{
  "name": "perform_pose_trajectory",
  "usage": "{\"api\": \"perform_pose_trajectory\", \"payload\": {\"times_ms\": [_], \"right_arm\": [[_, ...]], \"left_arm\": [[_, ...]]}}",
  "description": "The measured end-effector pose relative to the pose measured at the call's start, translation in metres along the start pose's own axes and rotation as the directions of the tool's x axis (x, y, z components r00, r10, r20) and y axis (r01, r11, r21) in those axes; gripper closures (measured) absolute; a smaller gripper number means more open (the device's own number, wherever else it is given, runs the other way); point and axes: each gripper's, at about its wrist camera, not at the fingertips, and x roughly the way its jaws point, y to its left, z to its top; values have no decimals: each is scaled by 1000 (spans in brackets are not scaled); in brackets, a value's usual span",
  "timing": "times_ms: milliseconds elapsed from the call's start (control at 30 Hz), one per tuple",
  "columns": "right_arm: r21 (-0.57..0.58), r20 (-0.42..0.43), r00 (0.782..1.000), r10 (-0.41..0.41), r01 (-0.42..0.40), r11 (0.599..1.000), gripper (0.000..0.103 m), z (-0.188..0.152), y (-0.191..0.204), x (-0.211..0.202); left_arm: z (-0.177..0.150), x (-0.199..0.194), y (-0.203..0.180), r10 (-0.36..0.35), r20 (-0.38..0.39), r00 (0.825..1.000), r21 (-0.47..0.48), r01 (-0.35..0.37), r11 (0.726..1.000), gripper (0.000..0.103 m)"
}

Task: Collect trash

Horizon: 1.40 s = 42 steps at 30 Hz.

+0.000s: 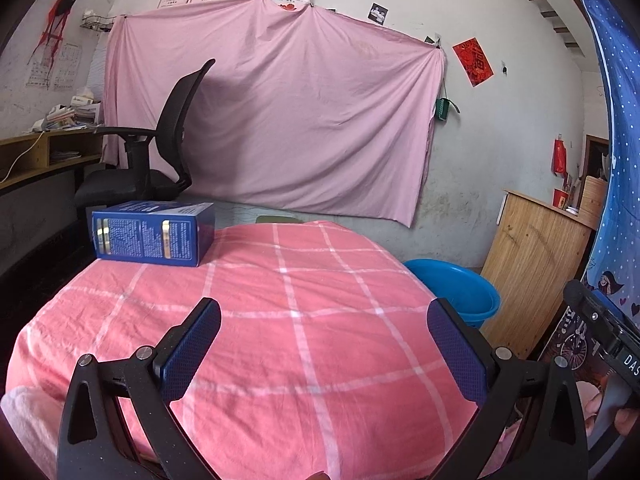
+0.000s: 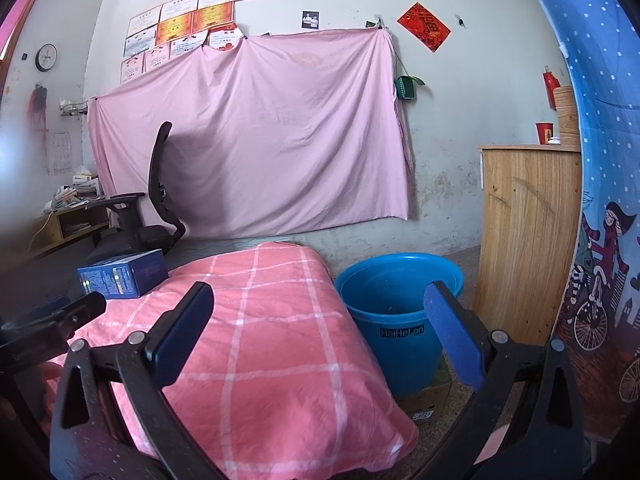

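Observation:
A blue printed carton (image 1: 150,235) lies on its side at the far left of a table covered with a pink checked cloth (image 1: 280,320). It also shows in the right wrist view (image 2: 122,274). A blue plastic bucket (image 2: 394,316) stands on the floor right of the table, on a flat cardboard box; its rim shows in the left wrist view (image 1: 460,284). My left gripper (image 1: 324,320) is open and empty over the near part of the cloth. My right gripper (image 2: 318,306) is open and empty over the table's right edge, beside the bucket.
A black office chair (image 1: 160,152) stands behind the table at the left, by a wooden desk (image 1: 40,152). A pink sheet (image 1: 272,112) hangs on the back wall. A wooden cabinet (image 2: 528,240) stands right of the bucket. A blue patterned curtain (image 2: 600,200) hangs at far right.

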Motion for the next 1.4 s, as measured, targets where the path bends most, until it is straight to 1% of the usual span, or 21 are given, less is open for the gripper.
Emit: {"api": "perform_pose_trajectory", "payload": {"times_ms": [267, 567, 733, 933, 1167, 1400], "right_arm": [[-33, 21, 1000, 15, -14, 999, 0, -13, 16, -22], [-58, 46, 999, 27, -24, 998, 0, -26, 21, -34], [-49, 48, 999, 25, -23, 999, 0, -29, 21, -30], [-49, 15, 1000, 25, -24, 999, 0, -36, 19, -14], [-38, -13, 1000, 10, -10, 999, 0, -39, 14, -5], [-44, -34, 999, 6, -8, 999, 0, -41, 14, 0]], "left_arm": [[-15, -19, 8, 42, 12, 999, -27, -42, 999, 2], [-30, -32, 10, 88, 46, 995, -14, -87, 996, 2], [-37, -34, 11, 105, 86, 991, -3, -105, 994, 2], [-42, -26, 6, 134, 110, 985, 41, -139, 989, 2], [-44, -18, 10, 127, 98, 987, 36, -131, 991, 2], [-44, -19, 14, 137, 98, 986, 22, -140, 990, 2]]}}
